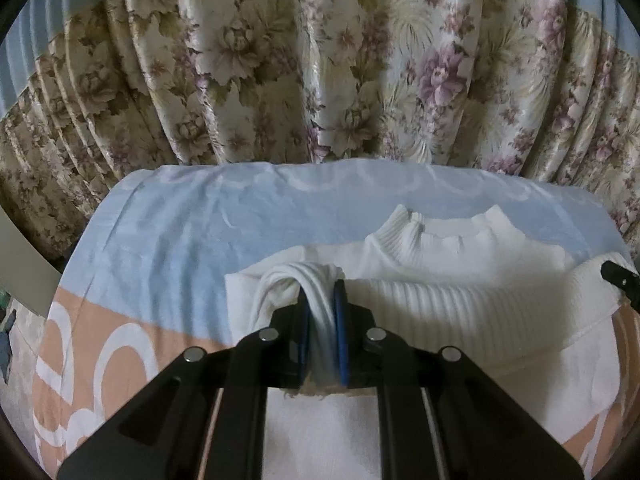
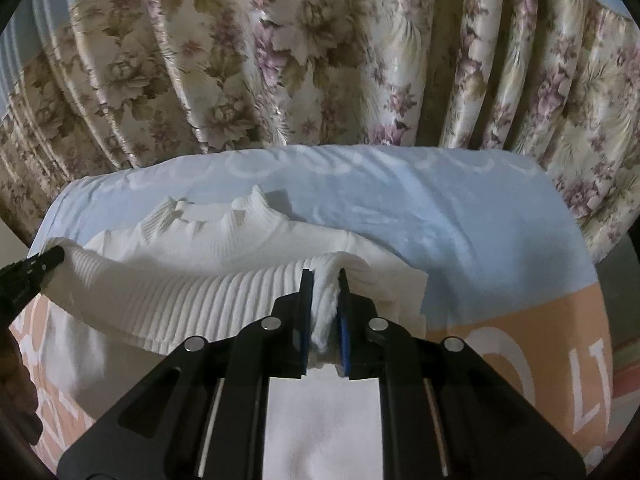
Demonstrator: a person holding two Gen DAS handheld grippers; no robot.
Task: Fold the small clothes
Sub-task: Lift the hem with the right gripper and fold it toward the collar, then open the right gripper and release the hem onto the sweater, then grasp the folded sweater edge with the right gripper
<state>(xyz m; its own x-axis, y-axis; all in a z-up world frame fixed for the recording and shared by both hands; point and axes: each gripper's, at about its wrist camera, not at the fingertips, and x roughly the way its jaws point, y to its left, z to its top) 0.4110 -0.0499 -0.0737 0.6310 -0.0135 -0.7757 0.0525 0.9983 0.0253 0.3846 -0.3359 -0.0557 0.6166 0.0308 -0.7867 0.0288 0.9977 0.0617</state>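
A small white ribbed sweater [image 1: 452,268] lies on a blue and peach cloth, collar toward the far curtain. Its ribbed hem edge is lifted and stretched between both grippers. My left gripper [image 1: 322,292] is shut on the left end of that edge; bunched white knit shows between its blue pads. My right gripper [image 2: 325,284] is shut on the right end of the same edge of the sweater [image 2: 224,256]. The right gripper's tip shows at the right edge of the left wrist view [image 1: 618,278]; the left gripper's tip shows at the left edge of the right wrist view [image 2: 36,268].
The blue and peach patterned cloth [image 1: 168,240] covers the work surface, which ends just behind the collar. A floral curtain [image 1: 320,60] hangs close behind. The same cloth [image 2: 480,232] extends right of the sweater.
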